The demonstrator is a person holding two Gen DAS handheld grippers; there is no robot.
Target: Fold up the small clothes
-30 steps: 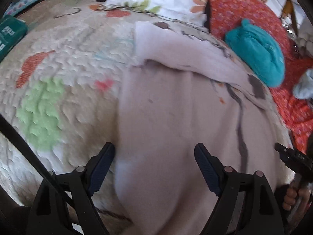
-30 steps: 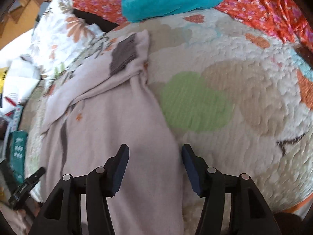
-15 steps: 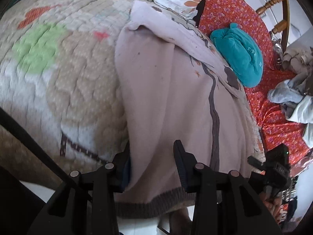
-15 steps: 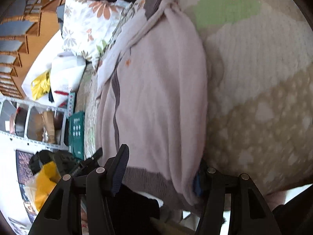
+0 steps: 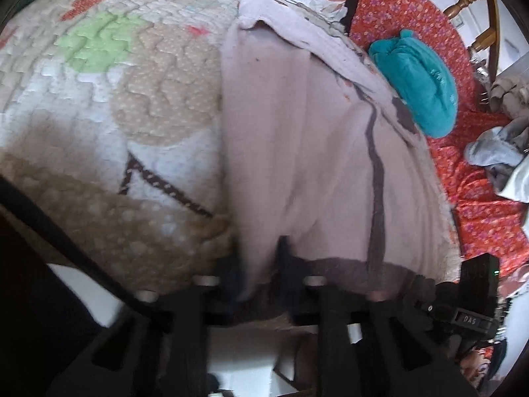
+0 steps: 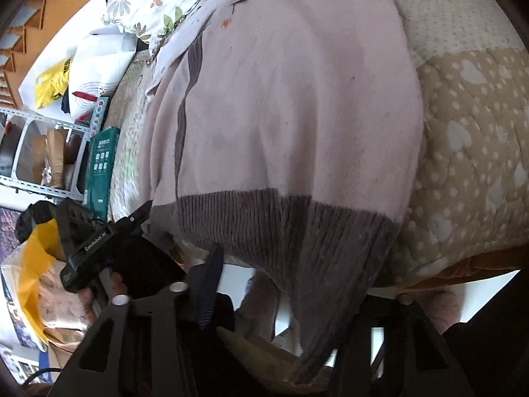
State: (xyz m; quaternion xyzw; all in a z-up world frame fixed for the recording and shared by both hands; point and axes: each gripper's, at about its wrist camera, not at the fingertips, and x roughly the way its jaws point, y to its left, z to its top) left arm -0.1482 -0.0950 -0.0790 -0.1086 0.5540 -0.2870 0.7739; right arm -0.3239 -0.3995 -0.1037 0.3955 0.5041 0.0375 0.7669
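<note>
A pale pink knit sweater (image 5: 314, 165) with a grey-brown ribbed hem (image 6: 281, 225) lies flat on the bed, its hem hanging over the near edge. My left gripper (image 5: 259, 264) is at the hem's left corner, jaws closing with a fold of the fabric pinched between the fingers. My right gripper (image 6: 294, 297) is at the hem's right side, jaws closing. The ribbed hem hangs between the fingers, the left finger (image 6: 208, 284) stands clear of it, and the cloth hides the right finger. The left wrist view shows the right gripper's black body (image 5: 463, 301) at lower right.
A patchwork quilt (image 5: 99, 99) covers the bed. A folded teal garment (image 5: 416, 79) and grey clothes (image 5: 496, 155) lie on a red floral cloth (image 5: 479, 215). Beyond the sweater are a floral pillow (image 6: 148, 0), a green box (image 6: 102, 165) and shelves.
Both grippers came down from over the sweater's body to its hem at the bed's edge. The left jaws closed onto the hem corner; the right jaws now straddle the hem.
</note>
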